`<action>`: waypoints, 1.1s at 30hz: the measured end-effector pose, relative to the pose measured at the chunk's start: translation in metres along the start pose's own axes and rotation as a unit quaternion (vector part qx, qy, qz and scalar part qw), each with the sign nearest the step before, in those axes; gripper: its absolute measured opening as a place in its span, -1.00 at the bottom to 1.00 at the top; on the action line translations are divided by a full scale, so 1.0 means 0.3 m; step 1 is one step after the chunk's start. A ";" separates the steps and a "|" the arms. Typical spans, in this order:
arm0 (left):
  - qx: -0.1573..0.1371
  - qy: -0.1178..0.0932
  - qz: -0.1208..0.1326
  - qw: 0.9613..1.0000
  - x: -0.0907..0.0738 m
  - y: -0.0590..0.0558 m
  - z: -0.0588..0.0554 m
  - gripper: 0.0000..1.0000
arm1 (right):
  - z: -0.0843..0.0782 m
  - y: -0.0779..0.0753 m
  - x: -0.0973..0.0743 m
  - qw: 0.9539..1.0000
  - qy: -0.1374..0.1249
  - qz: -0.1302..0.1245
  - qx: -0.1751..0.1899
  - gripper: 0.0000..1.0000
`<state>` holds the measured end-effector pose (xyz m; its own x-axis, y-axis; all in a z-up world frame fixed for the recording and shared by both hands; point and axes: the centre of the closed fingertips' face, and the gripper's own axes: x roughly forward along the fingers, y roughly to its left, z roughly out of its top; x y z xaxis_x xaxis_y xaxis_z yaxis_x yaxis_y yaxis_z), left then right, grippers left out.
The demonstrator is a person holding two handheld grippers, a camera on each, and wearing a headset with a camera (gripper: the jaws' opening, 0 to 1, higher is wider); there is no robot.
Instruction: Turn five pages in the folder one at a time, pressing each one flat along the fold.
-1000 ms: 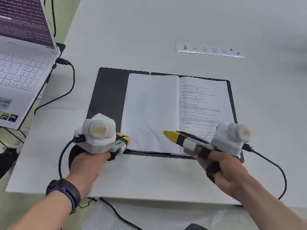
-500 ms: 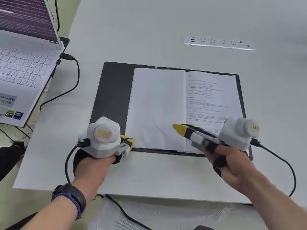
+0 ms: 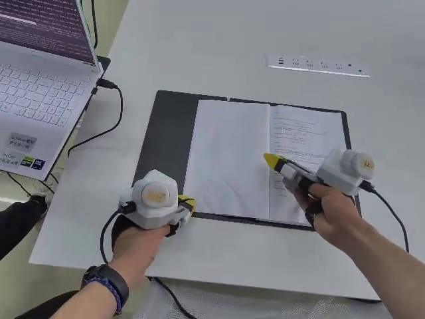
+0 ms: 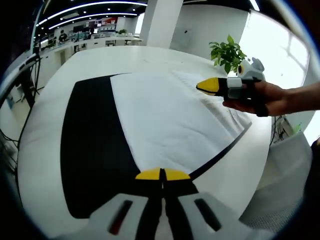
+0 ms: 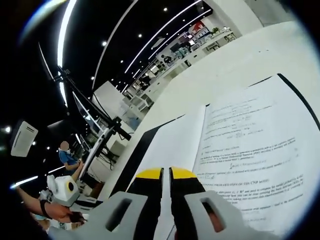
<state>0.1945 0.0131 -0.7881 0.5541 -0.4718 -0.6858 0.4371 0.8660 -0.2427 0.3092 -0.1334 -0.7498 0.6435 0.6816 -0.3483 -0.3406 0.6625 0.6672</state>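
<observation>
Around the folder (image 3: 166, 133) lie a laptop (image 3: 40, 100) and power strip (image 3: 319, 66).

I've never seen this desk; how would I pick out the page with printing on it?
On the white table, right of the laptop, lies an open black folder. Its right-hand sheet is the printed page, by the yellow tip of the right claw. Unlike the blank white page beside it, it carries lines of small black text.

Noted white workbench (image 3: 199, 40), laptop (image 3: 40, 86) at 10 o'clock, power strip (image 3: 317, 66) at 1 o'clock. Observed potted plant (image 4: 227, 52) by bright window (image 4: 272, 45); strip lighting (image 4: 90, 6) overhead.
</observation>
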 end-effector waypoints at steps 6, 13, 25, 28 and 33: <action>0.007 0.002 0.002 1.000 0.005 0.002 -0.002 -1.00 | 0.027 -0.028 0.034 0.999 -0.018 -0.009 0.027 -1.00; 0.002 0.003 0.002 1.000 0.008 0.003 -0.003 -1.00 | -0.042 -0.011 0.043 0.999 0.011 -0.017 0.031 -1.00; 0.003 0.004 0.004 1.000 0.011 0.002 -0.004 -1.00 | 0.002 -0.006 0.057 0.999 -0.009 -0.009 0.037 -1.00; 0.002 0.004 0.005 1.000 0.012 0.002 -0.003 -1.00 | 0.029 -0.024 0.079 0.999 -0.021 -0.020 0.045 -1.00; -0.002 0.006 0.003 1.000 0.012 0.002 -0.002 -1.00 | 0.070 -0.049 0.112 0.997 -0.042 -0.031 0.058 -1.00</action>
<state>0.1962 0.0120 -0.7911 0.5477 -0.4650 -0.6956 0.4317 0.8692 -0.2412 0.3503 -0.1267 -0.7574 0.7180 0.6086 -0.3377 -0.2200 0.6589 0.7194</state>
